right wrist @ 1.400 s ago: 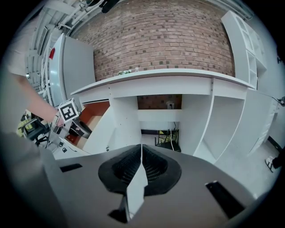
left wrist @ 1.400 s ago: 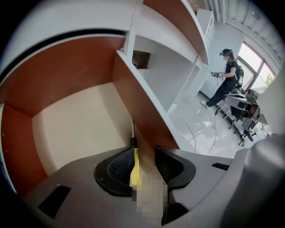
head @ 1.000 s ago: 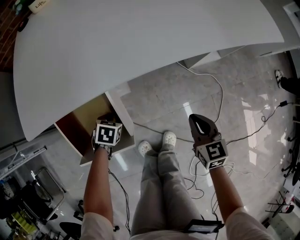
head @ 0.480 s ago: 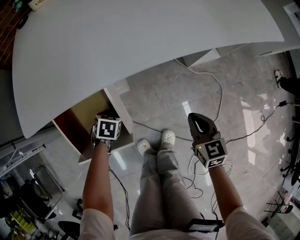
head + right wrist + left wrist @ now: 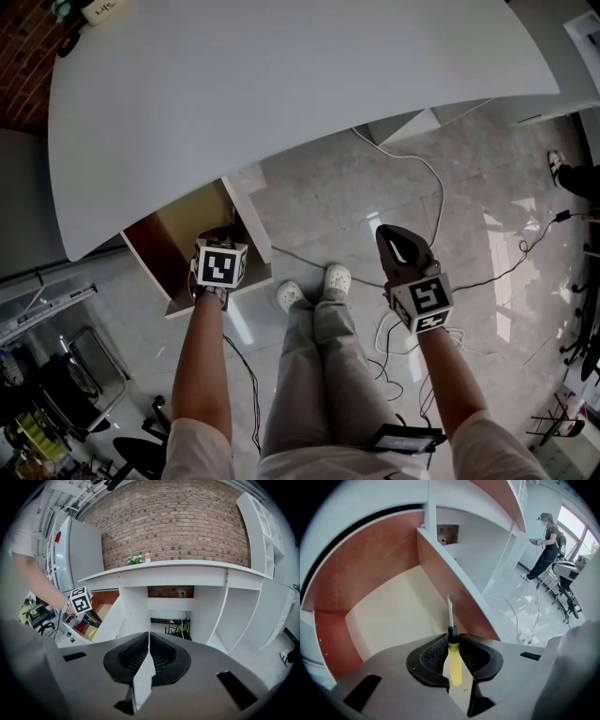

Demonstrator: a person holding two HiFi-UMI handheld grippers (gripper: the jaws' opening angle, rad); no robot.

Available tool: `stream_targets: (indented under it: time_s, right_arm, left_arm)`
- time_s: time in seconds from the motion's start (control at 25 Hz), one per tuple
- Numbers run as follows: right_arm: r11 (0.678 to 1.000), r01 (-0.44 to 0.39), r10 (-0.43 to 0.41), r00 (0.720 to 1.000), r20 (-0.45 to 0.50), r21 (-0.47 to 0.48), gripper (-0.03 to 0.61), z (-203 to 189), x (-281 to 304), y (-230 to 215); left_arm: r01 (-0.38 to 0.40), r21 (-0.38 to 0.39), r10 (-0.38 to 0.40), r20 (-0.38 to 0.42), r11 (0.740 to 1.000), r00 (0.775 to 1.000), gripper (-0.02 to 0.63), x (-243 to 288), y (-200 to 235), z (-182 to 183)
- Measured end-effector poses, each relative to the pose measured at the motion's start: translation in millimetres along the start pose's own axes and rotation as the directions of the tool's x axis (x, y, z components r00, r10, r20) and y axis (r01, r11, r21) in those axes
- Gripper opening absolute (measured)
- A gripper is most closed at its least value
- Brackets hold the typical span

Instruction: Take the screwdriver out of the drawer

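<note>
**Fig.** Head view w/ both gripper views.

**(a)** The L gripper is pointing steeply down into the open drawer, which is standing pulled out from under the white desk. Its jaws have just been closing and are now pressing on the screwdriver from both sides, gripping it at the top of the yellow handle next to the black collar. The rest of the handle is running back betw. the jaws toward the camera. The metal shaft is sticking out past the fingertips, away from the camera, and is showing against the drawer's red-brown right wall. The tip is prob. hanging clear of the pale drawer floor, though the wide-angle view is making this hard to judge. In the bkgd a person is standing by a window.

**(b)** The R gripper is hovering over the glossy floor, well apart from the drawer. Its jaws are meeting edge to edge w/ nothing betw. them. It is facing the desk front and a brick wall; at the left of its view the L gripper's marker cube is showing above the drawer.

**(c)** The wearer's shoes are standing betw. the two grippers, and a white cable is trailing across the floor.
</note>
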State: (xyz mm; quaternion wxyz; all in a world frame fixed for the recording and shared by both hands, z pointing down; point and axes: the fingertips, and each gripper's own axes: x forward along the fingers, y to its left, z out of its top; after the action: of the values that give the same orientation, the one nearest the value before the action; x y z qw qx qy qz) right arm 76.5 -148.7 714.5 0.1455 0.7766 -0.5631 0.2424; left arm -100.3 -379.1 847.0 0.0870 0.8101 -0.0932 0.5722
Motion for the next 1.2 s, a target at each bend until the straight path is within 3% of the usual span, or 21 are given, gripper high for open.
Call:
stream_targets:
  time_s: [0.36, 0.64, 0.92, 1.2]
  right_arm:
    - [0.999, -0.023, 0.025, 0.999, 0.039, -0.04, 0.021, 55.6, -32.8, 8.9]
    - [0.998, 0.017, -0.013, 0.998, 0.066, -0.053, 0.021, 100.2, -75.1, -4.9]
    - [0.988, 0.011, 0.006, 0.994, 0.113, -0.154, 0.021, 169.5, -110.9, -1.6]
    - [0.962, -0.016, 0.065, 0.983, 0.171, -0.273, 0.021, 227.8, -142.2, 21.1]
  left_arm:
    - [-0.037, -0.073, 0.048, 0.161, 0.997, 0.986, 0.081, -76.6, -9.5, 20.3]
    - [-0.05, -0.095, 0.077, 0.303, 0.994, 0.95, 0.081, -160.1, -26.0, 44.6]
    - [-0.076, -0.081, 0.104, 0.446, 0.994, 0.889, 0.081, -252.3, -41.6, 75.8]
    - [-0.077, -0.127, 0.136, 0.561, 0.989, 0.816, 0.081, -323.5, -49.2, 98.0]
